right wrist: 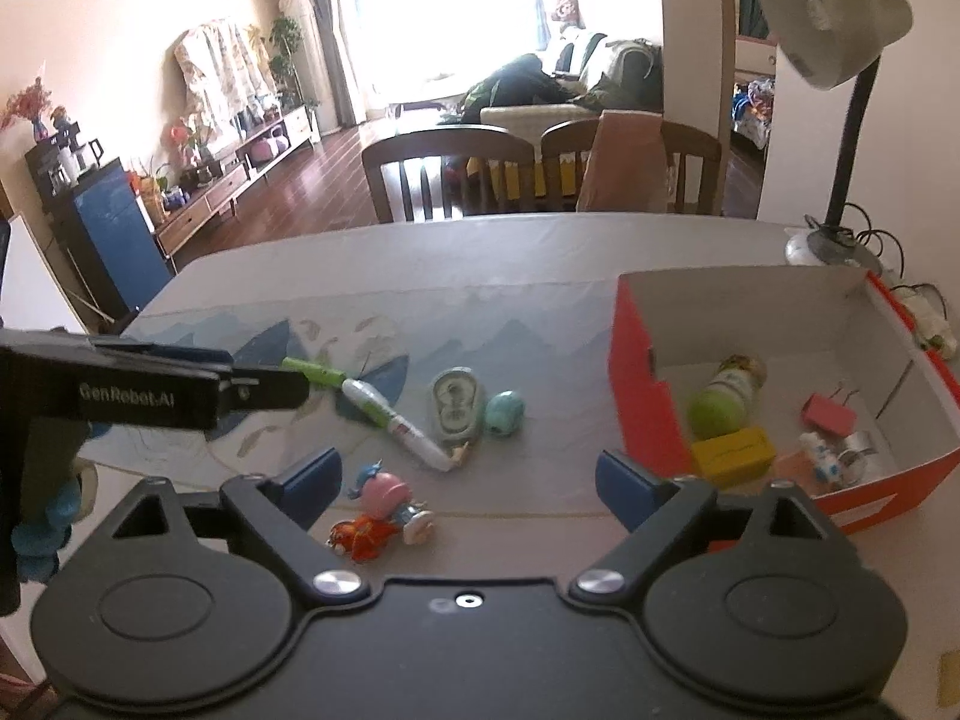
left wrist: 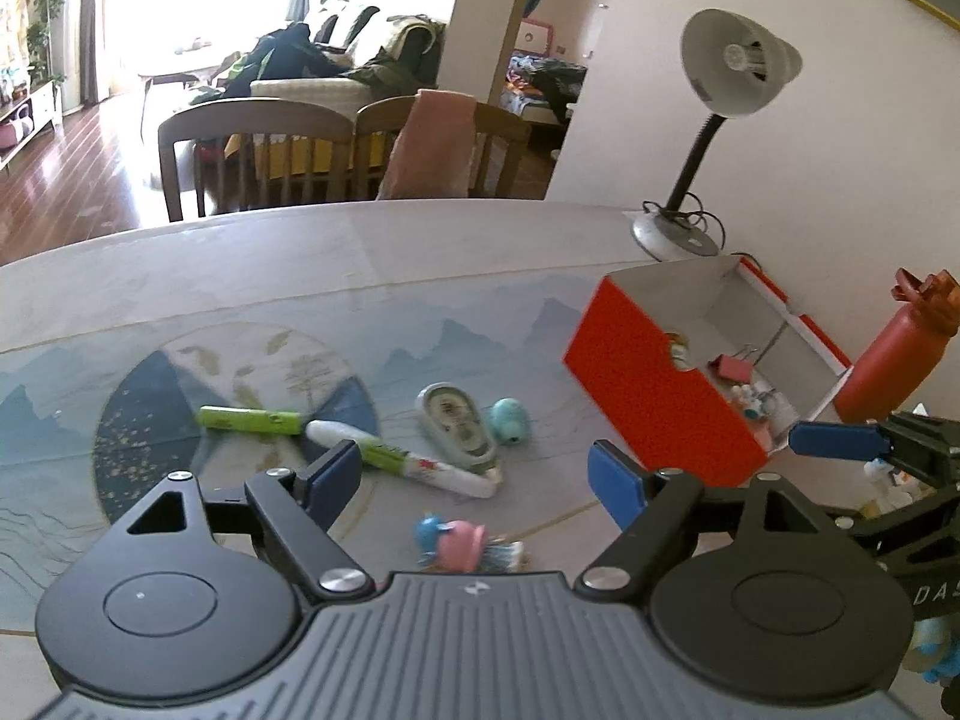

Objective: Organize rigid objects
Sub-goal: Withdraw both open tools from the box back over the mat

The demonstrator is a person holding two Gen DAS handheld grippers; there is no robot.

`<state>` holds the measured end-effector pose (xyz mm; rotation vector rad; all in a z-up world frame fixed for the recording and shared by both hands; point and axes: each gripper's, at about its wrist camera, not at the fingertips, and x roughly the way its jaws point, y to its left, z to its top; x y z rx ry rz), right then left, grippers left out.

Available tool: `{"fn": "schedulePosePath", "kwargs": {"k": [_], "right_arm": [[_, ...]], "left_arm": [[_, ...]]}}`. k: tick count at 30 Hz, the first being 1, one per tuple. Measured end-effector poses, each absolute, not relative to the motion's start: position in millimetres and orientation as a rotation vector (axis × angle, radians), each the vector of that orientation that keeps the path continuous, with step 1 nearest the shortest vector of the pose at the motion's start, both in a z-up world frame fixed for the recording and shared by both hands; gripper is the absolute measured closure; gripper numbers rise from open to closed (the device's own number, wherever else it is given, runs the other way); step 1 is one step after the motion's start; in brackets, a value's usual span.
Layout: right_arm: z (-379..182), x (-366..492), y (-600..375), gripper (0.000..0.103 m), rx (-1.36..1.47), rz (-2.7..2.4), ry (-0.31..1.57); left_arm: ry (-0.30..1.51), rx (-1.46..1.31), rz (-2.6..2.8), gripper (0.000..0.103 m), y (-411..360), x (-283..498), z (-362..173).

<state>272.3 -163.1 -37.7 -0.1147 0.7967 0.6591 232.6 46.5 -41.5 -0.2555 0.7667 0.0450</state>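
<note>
Hovering over the table (left wrist: 180, 264), the left gripper (left wrist: 474, 483) is spread wide and empty, as is the right gripper (right wrist: 468, 480). A pink toy (right wrist: 384, 510) lies just below the right one's fingers, pens (right wrist: 396, 423) ahead, the red box (right wrist: 648, 414) to the right.

Beyond the table's clutter
A desk lamp (right wrist: 834, 48) stands at the table (right wrist: 480, 252) corner; wooden chairs (right wrist: 447, 174) behind; a red bottle (left wrist: 894, 354) nearby.

Home: sofa (right wrist: 576, 90), dining chairs (right wrist: 447, 174).
</note>
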Motion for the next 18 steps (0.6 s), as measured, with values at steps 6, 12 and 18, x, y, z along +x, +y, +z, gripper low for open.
{"fn": "schedulePosePath", "kwargs": {"k": [6,12,18], "right_arm": [[-54,266,-143,0.012,-0.150,0.668,0.832],[-68,277,-135,0.012,-0.168,0.671,0.864],[-83,296,-128,0.012,-0.190,0.688,0.909]], "left_arm": [[0.769,-0.264,0.051,0.017,66,230,-55],[0.773,-0.261,0.056,0.000,74,227,-74],[0.815,-0.279,0.077,0.000,77,220,-103]]}}
